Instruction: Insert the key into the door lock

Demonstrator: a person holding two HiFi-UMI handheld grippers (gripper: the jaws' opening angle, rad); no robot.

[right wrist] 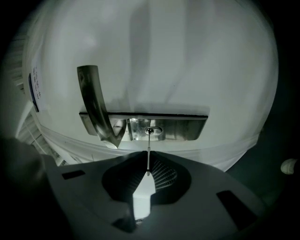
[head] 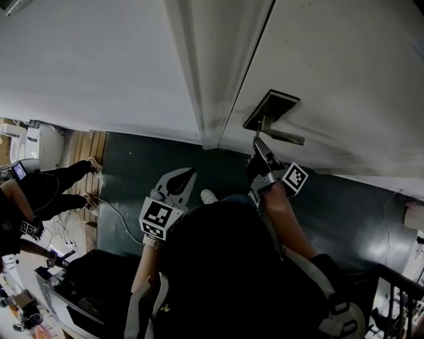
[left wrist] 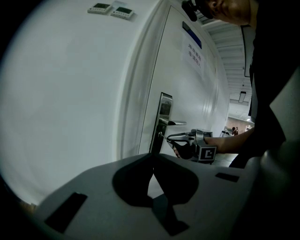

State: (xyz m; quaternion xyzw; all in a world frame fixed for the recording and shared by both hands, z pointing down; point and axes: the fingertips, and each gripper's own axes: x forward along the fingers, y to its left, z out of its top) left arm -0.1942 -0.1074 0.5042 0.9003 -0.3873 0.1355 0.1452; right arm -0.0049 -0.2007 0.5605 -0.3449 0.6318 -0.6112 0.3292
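- The left gripper (head: 187, 176) is hanging nearest to the person, back from the door (head: 344, 73) and over the dark green floor (head: 132, 165). Its marker cube is facing up in the head view.
- In the left gripper view its jaws are lying together, with nothing between them.
- The right gripper (head: 260, 147) is reaching further forward, up to the lock plate (head: 271, 109) at the door's edge beside the frame.
- In the right gripper view its jaws are pressing together on the key (right wrist: 148, 157), gripping it by the near end.
- The key's thin blade is pointing straight out from the jaws to the keyhole (right wrist: 151, 130), and its tip is meeting the slot. How far it is sitting inside cannot be told.
- The keyhole is sitting in the metal lock plate, just beside the lever handle (right wrist: 96, 105).
- In the left gripper view the right gripper is showing side-on, with its tips touching the plate just below the handle.
- The white door is standing shut against its frame, carrying a blue-topped sign (left wrist: 192, 44) higher up.
- Two small wall panels (left wrist: 112, 9) are sitting on the white wall beside the frame.
- Far off at the floor's left edge another person (head: 40, 192) is sitting in dark clothes.
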